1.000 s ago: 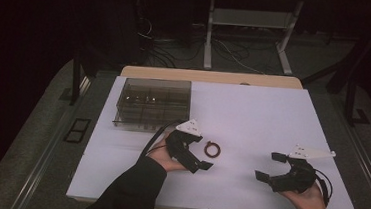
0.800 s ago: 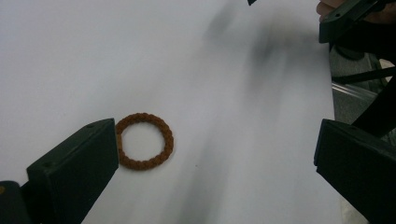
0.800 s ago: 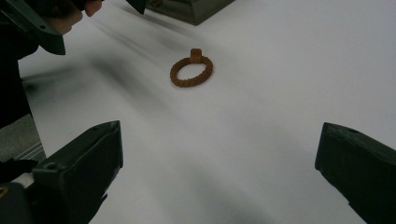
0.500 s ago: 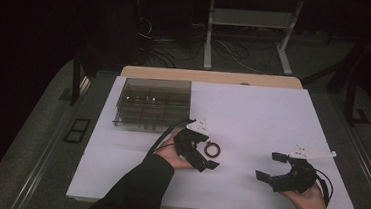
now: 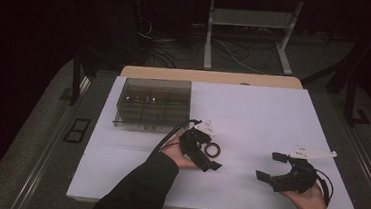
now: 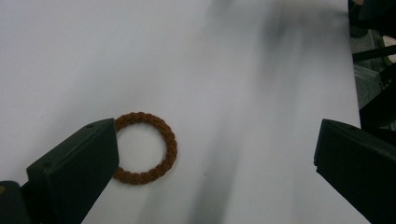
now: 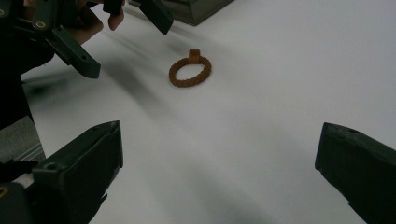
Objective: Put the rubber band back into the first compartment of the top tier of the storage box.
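While the divided box (image 5: 153, 104) is sitting at the far left of the white table (image 5: 273, 116), the left gripper (image 5: 204, 153) is hovering with jaws spread wide over the brown braided ring (image 5: 213, 149). That ring is lying flat on the table, just beside one jaw tip in the left gripper view (image 6: 145, 147). Step in hand, as I judge it: lining up for the pick. Next move is calling for lowering and centring the jaws around the ring. Near right, the right gripper (image 5: 274, 166) is waiting, jaws also spread, holding nothing.
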`<move>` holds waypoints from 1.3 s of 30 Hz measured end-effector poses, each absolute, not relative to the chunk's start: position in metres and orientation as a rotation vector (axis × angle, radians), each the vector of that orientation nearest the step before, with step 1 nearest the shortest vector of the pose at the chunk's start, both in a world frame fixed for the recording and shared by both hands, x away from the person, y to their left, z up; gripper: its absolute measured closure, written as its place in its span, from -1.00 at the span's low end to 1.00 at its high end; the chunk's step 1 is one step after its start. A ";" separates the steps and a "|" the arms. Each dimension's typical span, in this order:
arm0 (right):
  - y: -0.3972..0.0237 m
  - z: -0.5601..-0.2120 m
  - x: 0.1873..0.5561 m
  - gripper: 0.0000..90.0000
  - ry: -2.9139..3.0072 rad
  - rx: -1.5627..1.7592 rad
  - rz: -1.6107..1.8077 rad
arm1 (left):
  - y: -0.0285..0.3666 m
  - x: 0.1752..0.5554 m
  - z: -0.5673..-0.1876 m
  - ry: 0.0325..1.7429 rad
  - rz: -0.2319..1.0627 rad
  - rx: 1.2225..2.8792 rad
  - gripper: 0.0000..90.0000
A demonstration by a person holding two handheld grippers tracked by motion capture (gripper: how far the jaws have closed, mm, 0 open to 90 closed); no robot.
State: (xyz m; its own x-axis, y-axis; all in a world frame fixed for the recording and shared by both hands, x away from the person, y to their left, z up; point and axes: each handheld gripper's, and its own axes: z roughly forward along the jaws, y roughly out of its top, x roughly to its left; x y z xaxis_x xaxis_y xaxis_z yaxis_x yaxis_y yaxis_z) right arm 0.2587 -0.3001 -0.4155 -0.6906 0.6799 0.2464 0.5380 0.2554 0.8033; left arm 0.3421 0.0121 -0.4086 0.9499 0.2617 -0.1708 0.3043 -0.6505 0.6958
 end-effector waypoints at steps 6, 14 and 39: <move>-0.300 -0.415 0.259 -1.00 2.367 1.157 1.418 | 0.011 0.346 -0.413 0.396 -0.072 2.328 -1.00; -0.300 -0.416 0.259 -1.00 2.367 1.156 1.416 | 0.008 0.351 -0.422 0.381 -0.066 2.362 -1.00; -0.300 -0.416 0.259 -1.00 2.377 1.154 1.412 | -0.002 0.356 -0.435 0.374 -0.061 2.430 -0.58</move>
State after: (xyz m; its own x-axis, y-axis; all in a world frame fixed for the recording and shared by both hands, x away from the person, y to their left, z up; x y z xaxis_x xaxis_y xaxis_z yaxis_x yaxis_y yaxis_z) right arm 0.2590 -0.2996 -0.4156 -0.6943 0.6764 0.2458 0.5393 0.2629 0.8000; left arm 0.3563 -0.0024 -0.4352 0.9577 0.2515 -0.1395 0.2828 -0.7348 0.6166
